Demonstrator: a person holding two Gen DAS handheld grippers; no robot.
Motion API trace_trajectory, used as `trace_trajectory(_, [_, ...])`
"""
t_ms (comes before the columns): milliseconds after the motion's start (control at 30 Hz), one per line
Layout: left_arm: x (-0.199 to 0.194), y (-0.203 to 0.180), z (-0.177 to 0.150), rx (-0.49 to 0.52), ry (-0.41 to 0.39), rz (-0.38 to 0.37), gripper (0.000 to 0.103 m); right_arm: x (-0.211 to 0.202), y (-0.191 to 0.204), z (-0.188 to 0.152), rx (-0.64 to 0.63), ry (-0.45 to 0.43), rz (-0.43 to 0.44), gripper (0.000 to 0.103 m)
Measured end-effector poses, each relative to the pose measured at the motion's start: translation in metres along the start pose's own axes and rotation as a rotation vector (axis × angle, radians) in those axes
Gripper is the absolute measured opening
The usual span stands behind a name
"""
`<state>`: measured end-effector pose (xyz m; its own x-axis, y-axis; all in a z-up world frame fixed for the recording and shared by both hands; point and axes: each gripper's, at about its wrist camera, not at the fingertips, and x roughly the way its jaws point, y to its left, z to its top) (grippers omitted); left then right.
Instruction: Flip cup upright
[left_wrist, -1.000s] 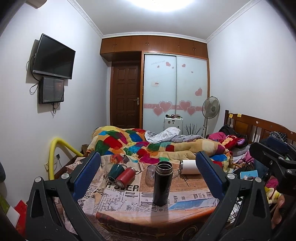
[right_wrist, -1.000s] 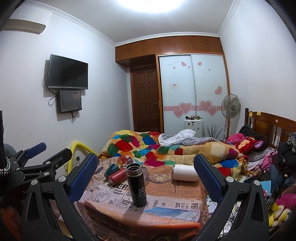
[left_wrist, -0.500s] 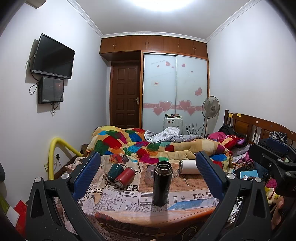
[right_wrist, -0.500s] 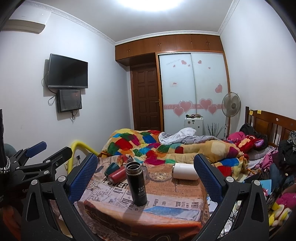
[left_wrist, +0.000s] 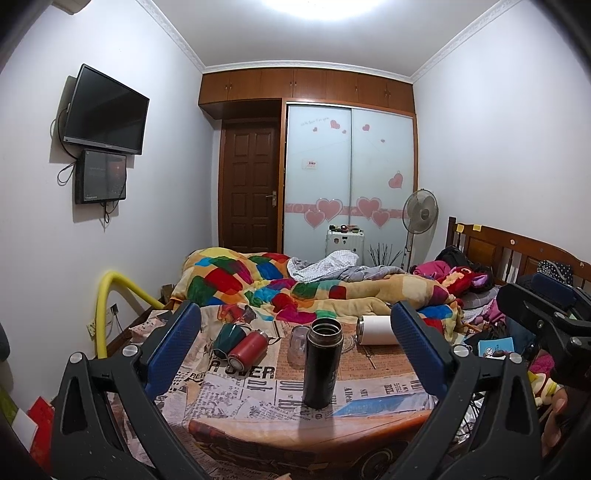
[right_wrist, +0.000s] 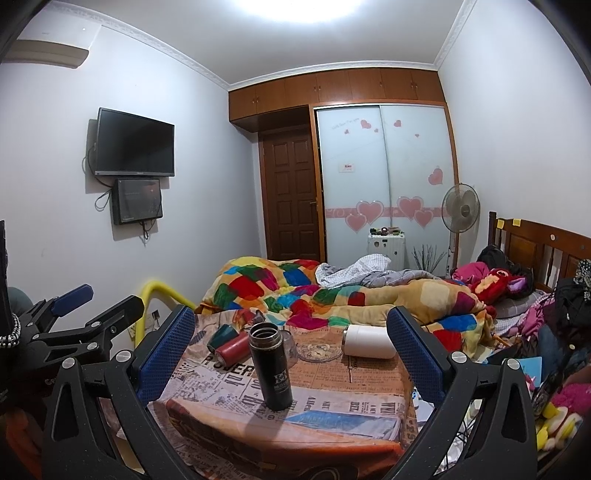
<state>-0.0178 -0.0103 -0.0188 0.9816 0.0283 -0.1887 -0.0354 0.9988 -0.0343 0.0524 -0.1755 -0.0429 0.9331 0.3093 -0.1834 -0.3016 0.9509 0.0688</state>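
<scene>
A black flask stands upright, mouth open, near the front edge of a newspaper-covered table. Both the left gripper and right gripper hang back from it, jaws spread wide and empty. Behind it, green, red and white cups lie on their sides.

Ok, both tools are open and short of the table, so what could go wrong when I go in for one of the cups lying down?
1. The black flask stands upright at the front, between the tools and the lying cups; reaching past could topple it.
2. The red cup and green cup lie side by side, apparently touching; grabbing one may roll the other.
3. The white cup lies on its side near the table's far edge and might roll off if nudged.
</scene>
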Motion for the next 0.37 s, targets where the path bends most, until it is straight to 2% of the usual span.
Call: trace_trajectory(367, [0.0045,0.0035,-0.0081,-0.022,0.019,0.004,0.103,0.0108,0.0048,0.002,-0.001,0.026,-0.006,0.103])
